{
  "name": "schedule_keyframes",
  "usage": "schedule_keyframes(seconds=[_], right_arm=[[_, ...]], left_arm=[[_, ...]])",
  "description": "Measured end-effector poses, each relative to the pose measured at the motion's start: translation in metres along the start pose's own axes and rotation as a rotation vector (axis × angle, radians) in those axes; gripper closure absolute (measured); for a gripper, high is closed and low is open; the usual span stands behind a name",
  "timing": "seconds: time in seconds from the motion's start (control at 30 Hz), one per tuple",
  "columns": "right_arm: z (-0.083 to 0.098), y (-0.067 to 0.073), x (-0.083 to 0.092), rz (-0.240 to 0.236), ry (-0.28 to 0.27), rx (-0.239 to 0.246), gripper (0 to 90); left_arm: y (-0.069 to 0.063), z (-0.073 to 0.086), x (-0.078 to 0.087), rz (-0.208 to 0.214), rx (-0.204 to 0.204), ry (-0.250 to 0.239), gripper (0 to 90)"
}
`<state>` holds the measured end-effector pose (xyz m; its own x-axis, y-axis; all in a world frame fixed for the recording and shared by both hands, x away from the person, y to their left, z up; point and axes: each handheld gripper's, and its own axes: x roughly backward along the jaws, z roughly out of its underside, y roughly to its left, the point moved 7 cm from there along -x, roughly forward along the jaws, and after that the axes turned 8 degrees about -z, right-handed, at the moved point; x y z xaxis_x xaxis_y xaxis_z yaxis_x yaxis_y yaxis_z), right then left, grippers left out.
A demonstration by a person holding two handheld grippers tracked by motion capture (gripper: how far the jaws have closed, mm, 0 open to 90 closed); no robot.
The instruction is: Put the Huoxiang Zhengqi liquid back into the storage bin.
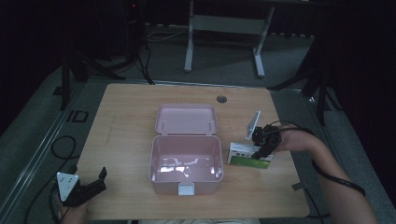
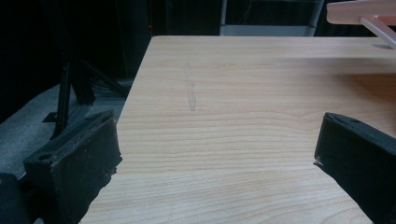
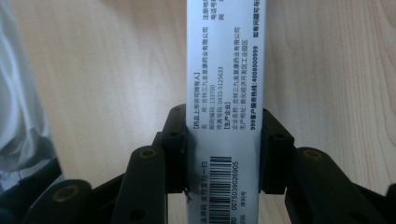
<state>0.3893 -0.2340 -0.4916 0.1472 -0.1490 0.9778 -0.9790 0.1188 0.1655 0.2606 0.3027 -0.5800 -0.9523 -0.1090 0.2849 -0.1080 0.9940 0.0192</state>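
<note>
A slim white carton [image 3: 226, 56] with black print and a barcode stands between the pads of my right gripper [image 3: 225, 135], which is shut on its narrow sides. From above, that carton [image 1: 253, 125] tilts upward in the right gripper [image 1: 258, 134], just above a white-and-green carton [image 1: 250, 156] lying on the table. An open pink box [image 1: 152, 161] sits mid-table, nothing inside, its lid [image 1: 187, 119] folded back flat. My left gripper [image 1: 99, 182] rests at the table's near left corner. Its jaws [image 2: 217, 147] stand wide apart over bare wood.
The wooden table [image 1: 126, 116] has a round cable hole [image 1: 221, 99] at its far edge. An edge of the pink lid [image 2: 359, 11] shows at the top right of the left gripper view. A pale grey object [image 3: 18, 116] lies left of the right jaws.
</note>
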Motion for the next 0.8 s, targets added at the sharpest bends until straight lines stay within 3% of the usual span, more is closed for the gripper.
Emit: schedule_keyframes(seconds=[0.3, 0.53, 0.8], right_arm=[[-0.005, 0.025, 0.024, -0.009, -0.013, 0.002, 61.9], [-0.012, 0.036, 0.049, 0.039, -0.003, 0.016, 62.0], [-0.029, 0.048, 0.078, 0.054, -0.049, 0.057, 62.1]], left_arm=[[0.000, 0.000, 0.000, 0.001, 0.000, -0.001, 0.2], [0.000, 0.000, 0.000, 0.000, 0.002, 0.000, 0.3], [0.000, 0.000, 0.000, 0.001, 0.001, 0.001, 0.2]])
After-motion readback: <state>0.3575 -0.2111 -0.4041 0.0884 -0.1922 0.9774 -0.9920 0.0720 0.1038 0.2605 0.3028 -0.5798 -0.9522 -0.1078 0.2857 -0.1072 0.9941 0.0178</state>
